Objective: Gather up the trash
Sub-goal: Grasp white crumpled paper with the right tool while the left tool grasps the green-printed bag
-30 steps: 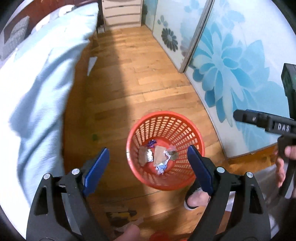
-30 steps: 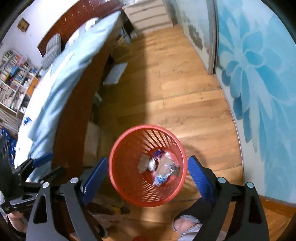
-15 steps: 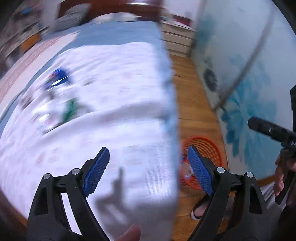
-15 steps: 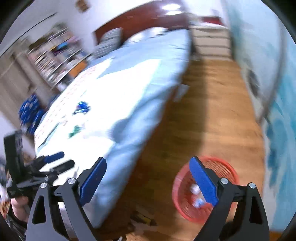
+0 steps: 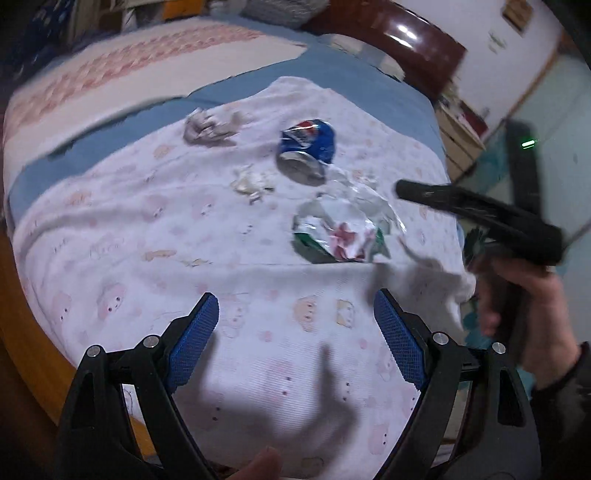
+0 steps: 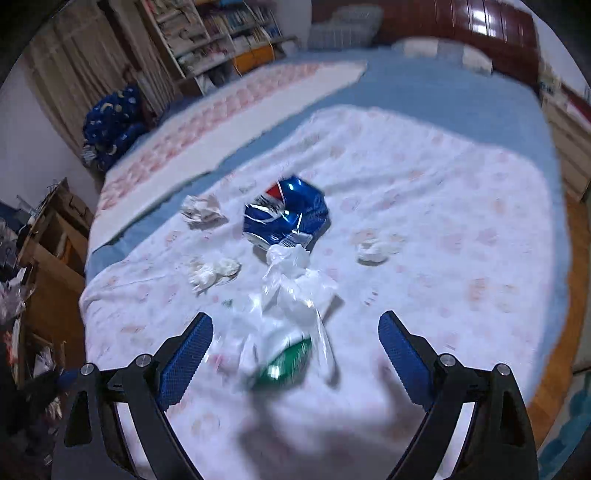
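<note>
Trash lies on a white patterned sheet (image 5: 258,332) (image 6: 461,240) on the bed. A crushed blue can (image 5: 306,149) (image 6: 284,218) sits in the middle. A clear wrapper with green and red print (image 5: 341,229) (image 6: 288,332) lies nearer to me. Crumpled paper wads (image 5: 210,127) (image 6: 201,212) and small white scraps (image 5: 253,182) (image 6: 214,271) (image 6: 375,247) lie around the can. My left gripper (image 5: 295,332) hovers open over bare sheet, short of the wrapper. My right gripper (image 6: 295,350) is open above the wrapper, nothing pressed between its pads; in the left wrist view its black body (image 5: 480,218) shows at the right.
A blue bedspread (image 6: 443,92) and a pink-patterned cover (image 6: 229,122) lie beyond the sheet, under a dark wooden headboard (image 6: 480,26). Bookshelves (image 6: 221,33) and a wooden desk (image 6: 44,240) stand to the left. Wood floor (image 6: 565,314) shows past the bed's right edge.
Both grippers have swung away from the red basket on the floor and up over the bed. The basket has left both views; the trash on the sheet now fills them.
</note>
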`<move>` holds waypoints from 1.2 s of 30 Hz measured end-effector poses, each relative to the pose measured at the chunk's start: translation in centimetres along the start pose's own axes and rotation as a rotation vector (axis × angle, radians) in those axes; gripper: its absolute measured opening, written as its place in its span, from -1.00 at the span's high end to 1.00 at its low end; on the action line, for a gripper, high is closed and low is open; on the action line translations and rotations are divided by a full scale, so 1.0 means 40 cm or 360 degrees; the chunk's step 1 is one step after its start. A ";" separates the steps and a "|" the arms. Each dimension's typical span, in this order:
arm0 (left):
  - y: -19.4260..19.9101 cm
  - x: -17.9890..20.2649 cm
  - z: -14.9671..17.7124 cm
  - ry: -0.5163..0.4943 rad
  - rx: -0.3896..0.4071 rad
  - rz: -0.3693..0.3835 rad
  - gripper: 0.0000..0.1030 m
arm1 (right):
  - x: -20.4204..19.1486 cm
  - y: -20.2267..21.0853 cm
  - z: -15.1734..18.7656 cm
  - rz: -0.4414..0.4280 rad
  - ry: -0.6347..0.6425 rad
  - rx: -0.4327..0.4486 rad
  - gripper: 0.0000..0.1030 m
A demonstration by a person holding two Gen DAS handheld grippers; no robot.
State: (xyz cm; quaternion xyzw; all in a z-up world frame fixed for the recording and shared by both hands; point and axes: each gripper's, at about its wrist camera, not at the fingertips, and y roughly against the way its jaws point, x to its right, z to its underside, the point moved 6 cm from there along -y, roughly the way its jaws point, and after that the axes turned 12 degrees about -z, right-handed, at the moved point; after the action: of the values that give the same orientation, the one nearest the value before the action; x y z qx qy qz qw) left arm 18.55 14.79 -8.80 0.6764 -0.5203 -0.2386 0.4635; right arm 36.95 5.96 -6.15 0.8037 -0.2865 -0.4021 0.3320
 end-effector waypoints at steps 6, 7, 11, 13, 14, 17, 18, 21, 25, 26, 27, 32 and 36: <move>-0.024 -0.003 -0.011 0.0007 -0.0027 0.0023 -0.65 | 0.068 -0.120 0.012 -0.0101 -0.0238 -0.0095 0.36; -0.023 -0.004 -0.010 0.0000 -0.0032 0.0027 -0.65 | 0.066 -0.125 0.018 -0.0135 -0.0252 -0.0097 0.44; -0.024 0.012 -0.009 -0.0018 -0.0042 0.0038 -0.65 | 0.048 -0.102 0.010 -0.0188 -0.0211 -0.0064 0.77; -0.022 0.024 -0.010 -0.0028 -0.0044 0.0035 -0.65 | 0.040 -0.053 0.004 -0.0201 -0.0194 -0.0014 0.80; -0.024 0.029 -0.012 -0.0025 -0.0045 0.0043 -0.65 | 0.033 -0.022 0.002 -0.0216 -0.0183 0.0008 0.81; -0.032 0.048 -0.020 -0.0015 -0.0062 0.0059 -0.66 | 0.025 0.048 0.000 -0.0232 -0.0155 0.0036 0.81; -0.038 0.054 -0.026 -0.0014 -0.0066 0.0063 -0.67 | 0.022 0.084 0.005 -0.0235 -0.0145 0.0059 0.81; -0.064 0.080 -0.045 -0.0053 -0.0057 0.0004 -0.67 | 0.021 0.190 0.025 -0.0234 -0.0126 0.0137 0.81; -0.129 0.128 -0.072 -0.0086 -0.0055 -0.0054 -0.67 | 0.042 0.323 0.083 -0.0242 -0.0153 0.0228 0.81; -0.154 0.138 -0.079 -0.0086 -0.0060 -0.0068 -0.67 | 0.056 0.357 0.108 -0.0239 -0.0168 0.0247 0.81; -0.176 0.148 -0.085 -0.0080 -0.0058 -0.0059 -0.67 | 0.064 0.372 0.123 -0.0231 -0.0176 0.0252 0.81; -0.307 0.182 -0.066 -0.0103 -0.0172 -0.0136 -0.67 | 0.143 0.465 0.231 -0.0211 -0.0282 0.0268 0.81; -0.315 0.208 -0.071 -0.0159 -0.0098 -0.0255 -0.53 | 0.189 0.517 0.315 -0.0185 -0.0335 0.0289 0.81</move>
State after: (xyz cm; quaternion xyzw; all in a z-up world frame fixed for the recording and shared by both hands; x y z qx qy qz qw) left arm 29.79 8.53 -17.20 0.6885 -0.4793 -0.3243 0.4371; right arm 26.27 -16.09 0.45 0.7991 -0.3079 -0.4752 0.2021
